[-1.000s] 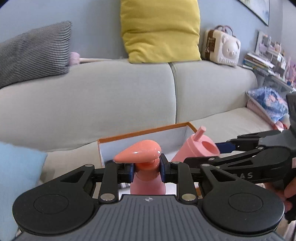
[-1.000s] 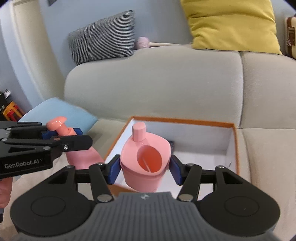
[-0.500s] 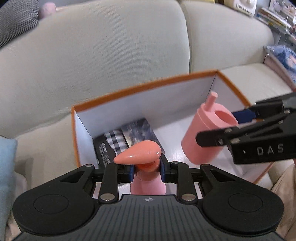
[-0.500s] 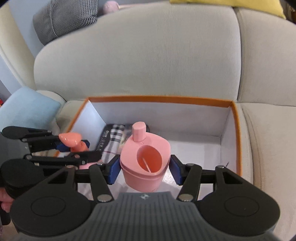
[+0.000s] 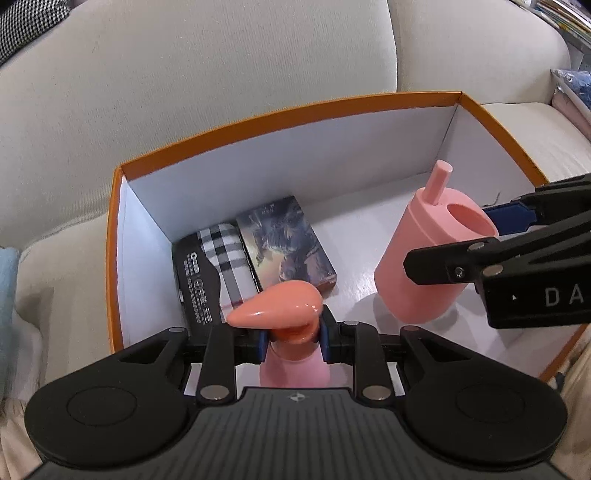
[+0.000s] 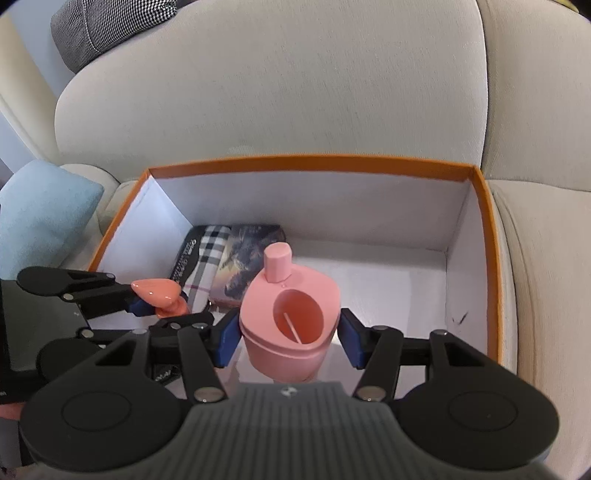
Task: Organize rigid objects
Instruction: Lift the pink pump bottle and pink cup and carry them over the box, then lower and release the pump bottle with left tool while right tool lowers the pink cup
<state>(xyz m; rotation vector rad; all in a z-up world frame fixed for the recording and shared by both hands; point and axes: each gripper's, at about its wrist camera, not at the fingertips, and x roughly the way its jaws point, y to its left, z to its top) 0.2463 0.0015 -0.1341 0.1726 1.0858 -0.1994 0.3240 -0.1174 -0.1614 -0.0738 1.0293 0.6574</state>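
Note:
My left gripper (image 5: 291, 341) is shut on the neck of a pink pump bottle (image 5: 275, 306), held inside the near left part of an orange-rimmed white box (image 5: 280, 110). It also shows in the right wrist view (image 6: 159, 293). My right gripper (image 6: 288, 334) is shut on a pink cup with a spout (image 6: 291, 317), held inside the box near the middle; it also shows in the left wrist view (image 5: 432, 258). A plaid-print pack (image 5: 218, 266) and a dark picture box (image 5: 284, 243) lie flat in the box's far left corner.
The box sits on a beige sofa seat (image 6: 546, 258) against the backrest (image 6: 277, 92). A light blue cushion (image 6: 40, 218) lies left of the box and a houndstooth cushion (image 6: 110, 26) on top of the backrest. The box's right half shows bare white floor (image 6: 399, 288).
Both grippers have tilted down and moved forward over the box, lowering the pump bottle and the cup into it. Both grips are unchanged.

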